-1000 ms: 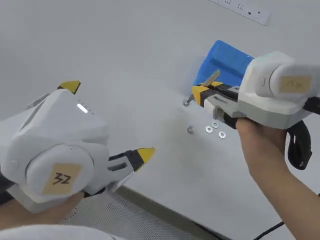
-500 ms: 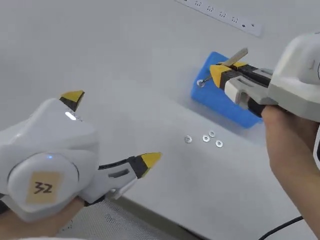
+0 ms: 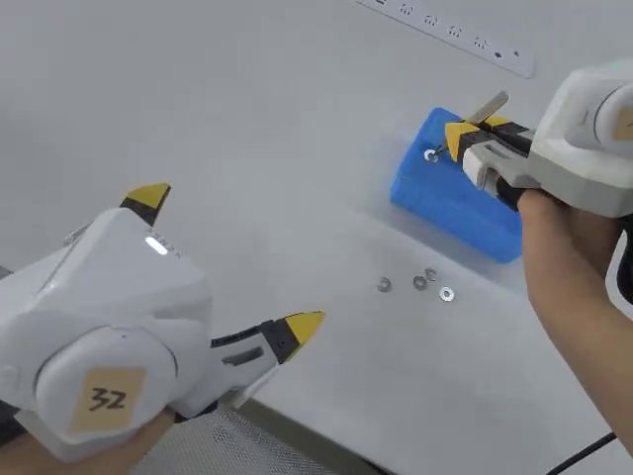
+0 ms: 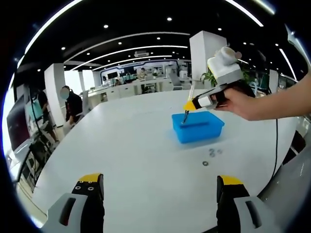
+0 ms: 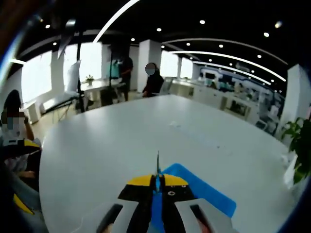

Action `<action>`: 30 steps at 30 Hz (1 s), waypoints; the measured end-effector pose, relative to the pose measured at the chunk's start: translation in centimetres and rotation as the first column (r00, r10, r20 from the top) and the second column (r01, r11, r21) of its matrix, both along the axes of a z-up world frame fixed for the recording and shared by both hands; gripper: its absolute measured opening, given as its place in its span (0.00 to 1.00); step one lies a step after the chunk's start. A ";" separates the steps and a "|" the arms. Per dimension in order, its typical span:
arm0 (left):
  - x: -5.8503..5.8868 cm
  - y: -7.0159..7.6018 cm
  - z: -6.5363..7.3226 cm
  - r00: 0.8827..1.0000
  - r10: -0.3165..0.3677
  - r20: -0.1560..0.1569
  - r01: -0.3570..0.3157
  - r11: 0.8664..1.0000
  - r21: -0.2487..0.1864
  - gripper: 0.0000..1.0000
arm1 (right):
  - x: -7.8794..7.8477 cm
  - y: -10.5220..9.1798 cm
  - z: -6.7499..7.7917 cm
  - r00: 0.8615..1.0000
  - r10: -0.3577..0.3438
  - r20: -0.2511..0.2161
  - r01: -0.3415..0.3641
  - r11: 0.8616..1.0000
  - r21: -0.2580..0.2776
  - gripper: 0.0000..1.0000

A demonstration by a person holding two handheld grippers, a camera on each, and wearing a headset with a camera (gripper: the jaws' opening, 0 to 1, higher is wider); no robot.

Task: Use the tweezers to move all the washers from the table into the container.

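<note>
My right gripper [image 3: 459,140] is shut on a pair of metal tweezers [image 3: 489,106]. At the tweezers' tip hangs a small washer [image 3: 430,155], above the near left part of the blue container [image 3: 455,208]. Several washers [image 3: 419,283] lie on the white table in front of the container. At lower left my left gripper [image 3: 226,259] stands open with nothing between its jaws, well away from the washers. The left gripper view has the open left gripper [image 4: 159,180], the right gripper [image 4: 194,103] over the container [image 4: 197,127], and the washers [image 4: 211,153]. In the right gripper view, the right gripper [image 5: 157,183] sits above the container [image 5: 194,191].
A white power strip [image 3: 450,30] lies along the table's far side. The table's near edge [image 3: 326,435] runs just below my left gripper, with a mesh surface under it. People stand far off behind the table [image 5: 121,141].
My right gripper has carried the tweezers and washer from beside the container's near left edge to above the container. The left gripper has stayed open in about the same place.
</note>
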State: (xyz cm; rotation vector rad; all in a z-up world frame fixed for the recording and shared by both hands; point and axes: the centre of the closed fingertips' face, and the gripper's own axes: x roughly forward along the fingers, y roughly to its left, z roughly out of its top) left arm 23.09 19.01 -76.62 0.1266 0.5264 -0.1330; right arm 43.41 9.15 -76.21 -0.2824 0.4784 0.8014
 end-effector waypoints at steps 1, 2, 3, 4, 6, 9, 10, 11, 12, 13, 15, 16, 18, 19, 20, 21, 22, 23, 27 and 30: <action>0.0 0.0 0.0 1.000 0.001 -0.002 -0.001 1.000 0.003 0.99 | 0.2 -0.1 -0.6 1.000 -0.006 -0.007 0.006 1.000 -0.009 0.03; 0.0 0.0 -0.1 1.000 0.002 -0.005 -0.002 1.000 0.005 0.99 | 0.3 -0.1 -1.0 1.000 -0.009 -0.012 0.009 1.000 -0.013 0.03; 0.0 0.0 -0.1 1.000 0.001 -0.006 -0.001 1.000 0.005 0.99 | 0.3 -0.2 -1.6 1.000 -0.013 -0.028 0.012 1.000 -0.021 0.03; 0.0 0.0 -0.1 1.000 0.001 -0.007 -0.001 1.000 0.005 0.99 | 0.4 -0.1 -1.9 0.999 -0.013 -0.038 0.012 1.000 -0.023 0.03; 0.0 0.0 -0.1 1.000 -0.001 -0.008 0.001 1.000 0.009 0.99 | 0.4 -0.1 -2.6 0.999 -0.017 -0.050 0.015 0.999 -0.030 0.03; 0.0 0.0 0.0 1.000 0.000 -0.006 0.000 1.000 0.009 0.99 | 0.4 -0.1 -3.0 0.998 -0.023 -0.063 0.021 0.999 -0.027 0.03; 0.0 0.0 0.0 1.000 0.000 -0.008 0.000 1.000 0.010 0.99 | 0.5 -0.1 -3.2 0.997 -0.027 -0.072 0.025 0.999 -0.024 0.03; 0.0 -0.1 0.0 1.000 -0.001 -0.009 0.002 1.000 0.011 0.99 | 0.6 0.0 -3.3 0.997 -0.028 -0.074 0.026 0.999 -0.021 0.03; 0.0 -0.1 0.0 1.000 -0.002 -0.009 0.003 1.000 0.012 0.99 | 0.6 0.1 -3.5 0.997 -0.027 -0.078 0.025 0.999 -0.020 0.03; 0.0 -0.1 0.0 1.000 -0.003 -0.010 0.003 1.000 0.014 0.99 | 0.4 0.2 -3.5 0.996 -0.025 -0.082 0.023 0.999 -0.023 0.03; 0.0 -0.1 -0.1 1.000 -0.003 -0.013 0.003 1.000 0.011 0.99 | 0.4 0.3 -4.0 0.996 -0.019 -0.085 0.016 0.999 -0.037 0.03; 0.0 -0.1 -0.1 1.000 -0.002 -0.012 0.002 1.000 0.013 0.99 | 0.4 0.4 -4.2 0.996 -0.017 -0.085 0.014 0.999 -0.040 0.03; 0.0 -0.1 0.0 1.000 -0.001 -0.010 0.001 1.000 0.012 0.99 | 0.3 0.6 -4.4 0.996 -0.007 -0.090 0.003 0.999 -0.046 0.03; 0.0 -0.1 0.0 1.000 -0.001 -0.010 0.001 1.000 0.012 0.99 | 0.1 0.5 -4.5 0.996 -0.009 -0.089 0.004 0.999 -0.055 0.03; 0.1 0.0 0.0 1.000 0.000 -0.010 0.000 1.000 0.013 0.99 | 0.1 0.5 -4.7 0.996 -0.007 -0.090 0.002 0.998 -0.062 0.03; 0.1 -0.1 0.0 1.000 0.000 -0.011 0.001 1.000 0.014 0.99 | 0.2 0.5 -4.6 0.997 -0.010 -0.076 0.006 0.999 -0.053 0.03; 0.0 0.0 -0.1 1.000 -0.001 -0.014 0.001 1.000 0.016 0.99 | 0.2 0.3 -4.7 0.997 -0.015 -0.081 0.010 0.998 -0.063 0.03; 0.0 0.0 -0.1 1.000 -0.001 -0.014 0.001 1.000 0.017 0.99 | 0.1 0.4 -4.6 0.997 -0.015 -0.078 0.010 0.998 -0.060 0.03; 0.0 -0.1 -0.1 1.000 -0.003 -0.014 0.004 1.000 0.016 0.99 | -0.2 0.5 -4.5 0.997 -0.014 -0.075 0.010 0.998 -0.055 0.03; 0.0 0.0 -0.1 1.000 -0.002 -0.013 0.002 1.000 0.020 0.99 | -0.3 0.5 -3.9 0.996 -0.025 -0.083 0.023 1.000 -0.019 0.03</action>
